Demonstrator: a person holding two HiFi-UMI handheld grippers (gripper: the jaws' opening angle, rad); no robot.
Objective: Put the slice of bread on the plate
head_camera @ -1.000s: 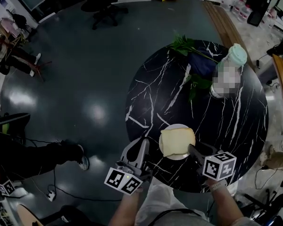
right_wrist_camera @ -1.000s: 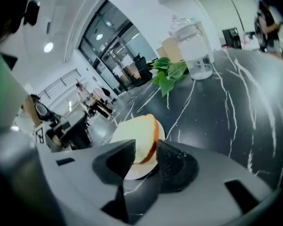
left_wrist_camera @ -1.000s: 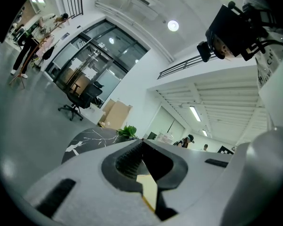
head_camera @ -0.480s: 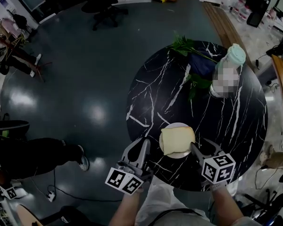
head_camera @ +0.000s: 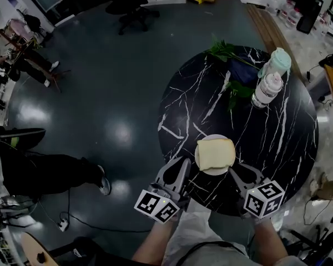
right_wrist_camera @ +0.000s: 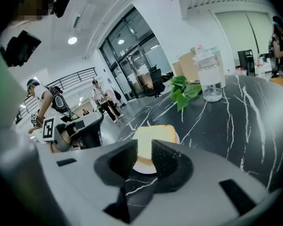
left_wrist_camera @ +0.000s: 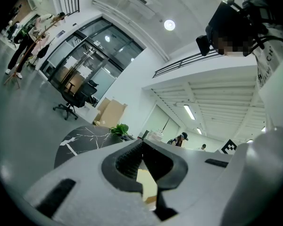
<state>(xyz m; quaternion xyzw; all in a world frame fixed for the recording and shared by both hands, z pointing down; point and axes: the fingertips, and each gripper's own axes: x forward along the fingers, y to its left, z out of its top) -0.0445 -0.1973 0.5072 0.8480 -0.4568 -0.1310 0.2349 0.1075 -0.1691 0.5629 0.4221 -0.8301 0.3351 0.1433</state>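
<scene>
A pale square slice of bread lies flat on a small white plate near the front edge of the round black marble table. My right gripper hovers just right of and nearer than the plate. Its jaws are closing with nothing between them. In the right gripper view the bread and the plate show beyond the gap. My left gripper is at the plate's left, clear of it, with its tips together. The bread shows behind the left gripper.
Two capped clear bottles and a leafy green sprig stand at the table's far side. Left of the table on the dark floor are a person's legs. An office chair stands farther back.
My right gripper has let go of the bread's near corner and drawn back and up from the plate. The bread stays on the plate. The left gripper has shifted slightly.
</scene>
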